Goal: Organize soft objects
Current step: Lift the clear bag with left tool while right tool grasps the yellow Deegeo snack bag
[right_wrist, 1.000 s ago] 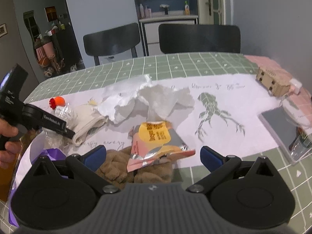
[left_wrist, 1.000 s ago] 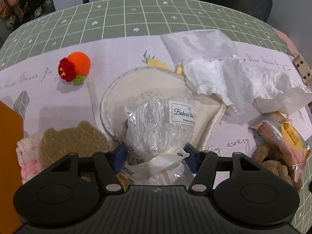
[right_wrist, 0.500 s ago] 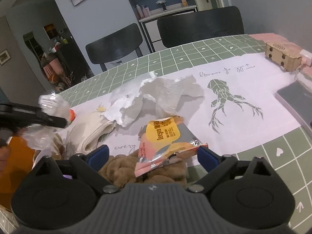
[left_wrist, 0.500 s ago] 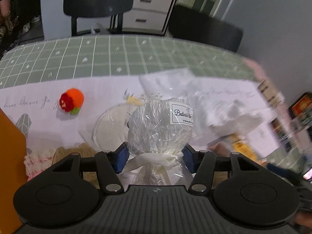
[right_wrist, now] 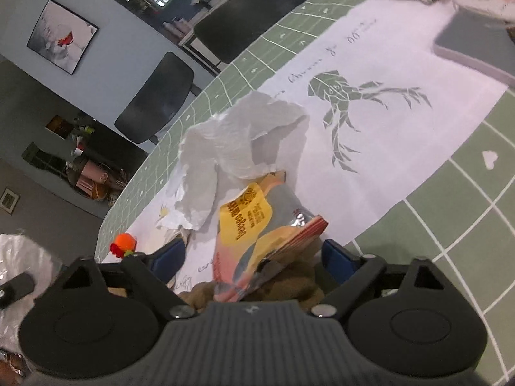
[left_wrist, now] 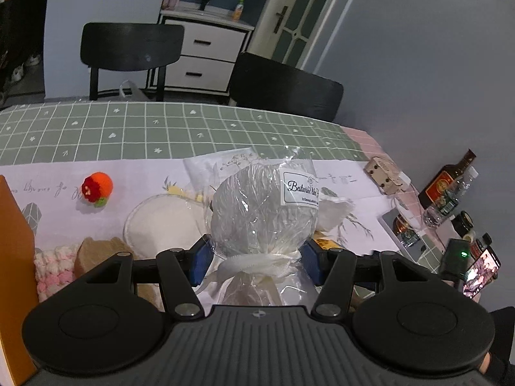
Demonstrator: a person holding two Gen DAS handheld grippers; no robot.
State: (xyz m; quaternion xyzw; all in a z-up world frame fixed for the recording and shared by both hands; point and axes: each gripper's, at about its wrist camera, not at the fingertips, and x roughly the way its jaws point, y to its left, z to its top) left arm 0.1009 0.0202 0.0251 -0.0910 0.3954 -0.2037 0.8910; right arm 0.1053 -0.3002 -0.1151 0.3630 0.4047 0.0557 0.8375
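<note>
My left gripper (left_wrist: 256,259) is shut on a clear-wrapped white bundle (left_wrist: 264,206) tied with a white ribbon, and holds it above the table. The same bundle (right_wrist: 19,257) shows at the left edge of the right wrist view. My right gripper (right_wrist: 252,257) is tilted and low over a yellow and pink snack packet (right_wrist: 254,222). Its jaws are closing, with the packet between them and the pads still apart from it. The packet lies on a brown plush toy (right_wrist: 289,276). Crumpled white paper (right_wrist: 238,141) sits just behind it.
On the white paper mat lie an orange crochet ball (left_wrist: 98,186), a round cream pad (left_wrist: 161,222), a pink and white knit (left_wrist: 51,267) and a brown plush (left_wrist: 96,254). An orange box (left_wrist: 13,257) stands at the left. A wooden box (left_wrist: 383,173) and bottles (left_wrist: 447,189) are at the right.
My left gripper has lifted the wrapped bundle off the table and tipped upward. My right gripper has rolled sideways, dropped closer to the snack packet, and its jaws have narrowed.
</note>
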